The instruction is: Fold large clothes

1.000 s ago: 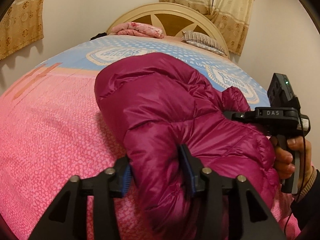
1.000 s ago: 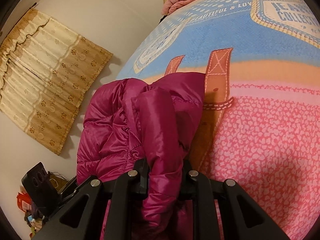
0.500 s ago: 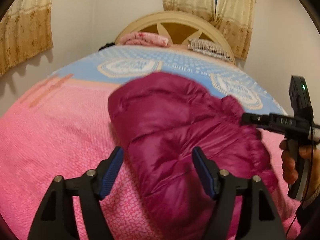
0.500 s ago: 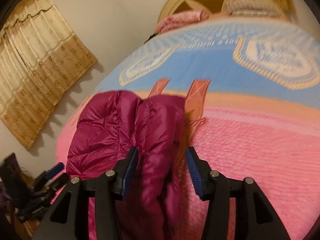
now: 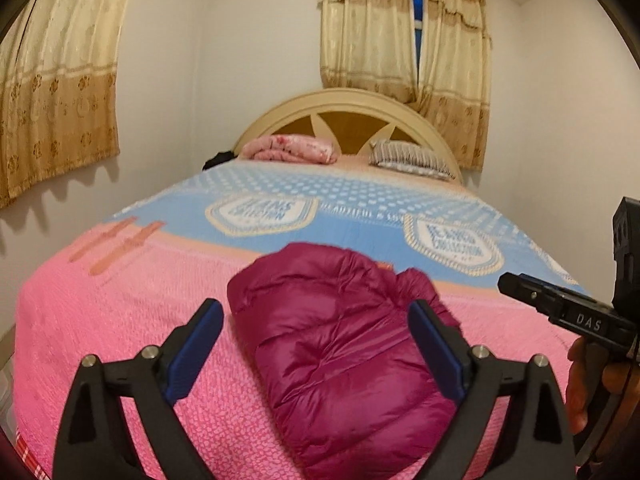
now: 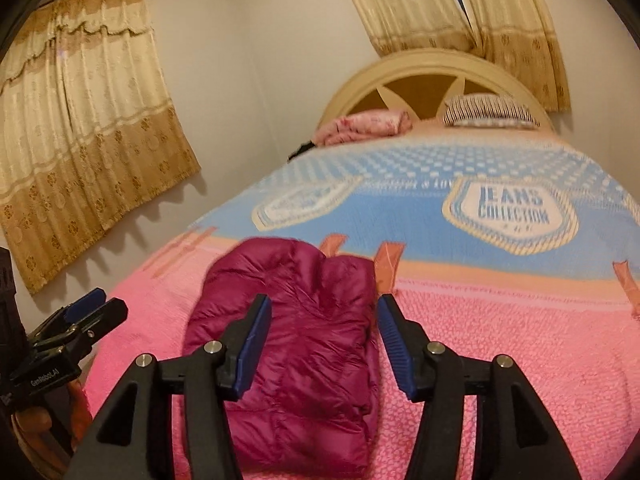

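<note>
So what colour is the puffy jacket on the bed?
The puffy jacket is shiny dark magenta, a purplish red. The left wrist view shows it best.

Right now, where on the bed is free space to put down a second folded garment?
The pink bedspread right of the folded magenta jacket is bare, and so is the pink strip on its left. The blue part beyond is free too. The headboard end is crowded: pink blanket, striped pillow.

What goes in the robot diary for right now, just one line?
left gripper: open, empty | right gripper: open, empty | jacket: folded, lying on bed | both jaws apart, off jacket
</note>
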A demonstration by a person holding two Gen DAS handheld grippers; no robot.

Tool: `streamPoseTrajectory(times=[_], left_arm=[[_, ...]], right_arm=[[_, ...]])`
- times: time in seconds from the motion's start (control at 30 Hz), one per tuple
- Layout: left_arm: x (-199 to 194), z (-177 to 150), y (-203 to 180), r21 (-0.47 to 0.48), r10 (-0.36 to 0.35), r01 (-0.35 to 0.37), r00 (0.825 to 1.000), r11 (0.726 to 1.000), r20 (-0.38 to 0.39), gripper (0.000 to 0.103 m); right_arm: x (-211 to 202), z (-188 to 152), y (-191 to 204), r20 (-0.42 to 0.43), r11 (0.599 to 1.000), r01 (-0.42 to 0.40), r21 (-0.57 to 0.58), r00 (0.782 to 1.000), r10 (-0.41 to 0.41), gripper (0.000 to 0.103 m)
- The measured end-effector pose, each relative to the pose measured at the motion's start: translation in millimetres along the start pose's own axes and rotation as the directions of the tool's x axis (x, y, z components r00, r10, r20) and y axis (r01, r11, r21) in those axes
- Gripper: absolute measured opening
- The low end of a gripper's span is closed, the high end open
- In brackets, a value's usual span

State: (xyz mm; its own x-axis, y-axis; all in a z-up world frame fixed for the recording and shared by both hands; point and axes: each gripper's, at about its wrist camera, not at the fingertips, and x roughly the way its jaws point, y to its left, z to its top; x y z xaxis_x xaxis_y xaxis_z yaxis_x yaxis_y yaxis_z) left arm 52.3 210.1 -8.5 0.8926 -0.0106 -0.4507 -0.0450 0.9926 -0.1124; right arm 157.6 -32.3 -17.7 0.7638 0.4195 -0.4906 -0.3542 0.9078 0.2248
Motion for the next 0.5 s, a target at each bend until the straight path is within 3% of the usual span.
streamPoseTrajectory(times=[0.2, 0.5], left_arm=[[-13, 5, -8, 0.019, 0.002, -0.003, 0.999, 1.0, 0.049, 0.099], [-14, 5, -7, 0.02, 0.001, -0.002, 0.998, 1.0, 0.055, 0.099]], right_arm=[[-23, 2, 14, 0.054, 1.0, 0.011, -0.02, 0.998, -0.01, 0.059], [-29, 0, 18, 0.061, 0.999, 0.01, -0.038, 0.998, -0.007, 0.061]])
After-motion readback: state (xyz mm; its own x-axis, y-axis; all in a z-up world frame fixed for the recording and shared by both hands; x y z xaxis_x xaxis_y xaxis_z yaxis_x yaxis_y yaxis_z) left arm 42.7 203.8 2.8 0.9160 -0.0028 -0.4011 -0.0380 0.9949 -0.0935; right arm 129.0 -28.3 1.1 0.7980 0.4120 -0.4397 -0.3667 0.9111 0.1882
